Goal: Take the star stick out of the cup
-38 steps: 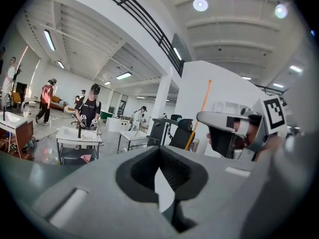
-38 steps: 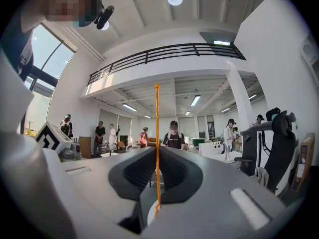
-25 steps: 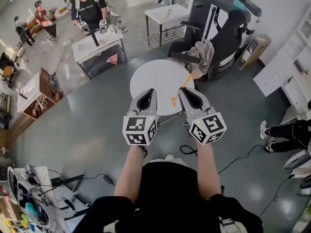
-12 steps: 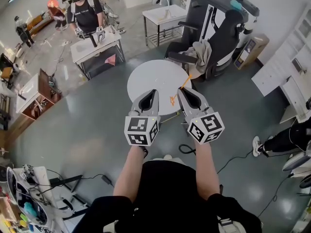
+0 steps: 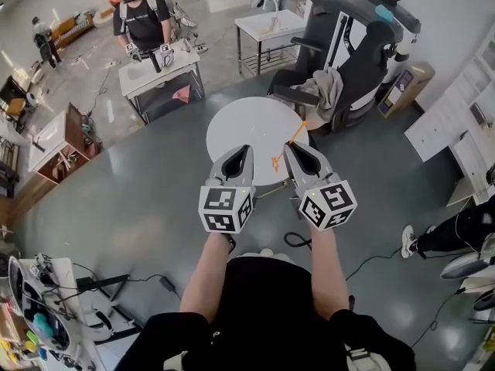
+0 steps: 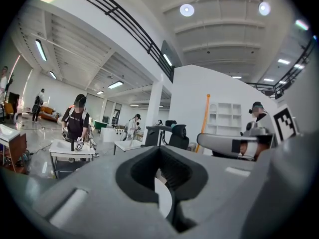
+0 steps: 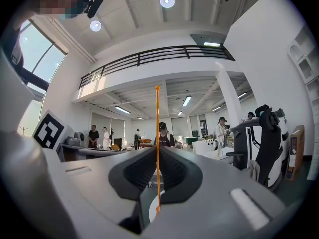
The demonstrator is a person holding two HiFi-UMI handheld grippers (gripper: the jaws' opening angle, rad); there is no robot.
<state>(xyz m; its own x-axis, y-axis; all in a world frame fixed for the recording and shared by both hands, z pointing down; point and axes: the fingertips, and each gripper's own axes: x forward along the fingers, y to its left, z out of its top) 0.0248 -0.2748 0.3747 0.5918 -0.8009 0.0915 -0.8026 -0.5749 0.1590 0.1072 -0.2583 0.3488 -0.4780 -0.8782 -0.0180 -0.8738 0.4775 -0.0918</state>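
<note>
My right gripper (image 5: 291, 146) is shut on the star stick (image 5: 288, 142), a thin orange rod. In the head view the rod slants from its star end at the lower left up to the right, above the round white table (image 5: 240, 126). Seen from the right gripper view, the stick (image 7: 157, 133) stands upright, pinched between the closed jaws of the right gripper (image 7: 157, 151). My left gripper (image 5: 242, 148) is level with it on the left, shut and empty. The left gripper view shows the stick (image 6: 206, 118) and my left gripper (image 6: 160, 151) with its jaws together. No cup is in view.
A black chair with a cloth over it (image 5: 334, 79) stands behind the round table. A person with grippers works at a white table (image 5: 158, 66) at the back left. A black cable (image 5: 298, 240) lies on the grey floor. Someone's legs (image 5: 437, 234) show at the right.
Both grippers and the stick keep the same pose over the round table. Only the people in the background have shifted.
</note>
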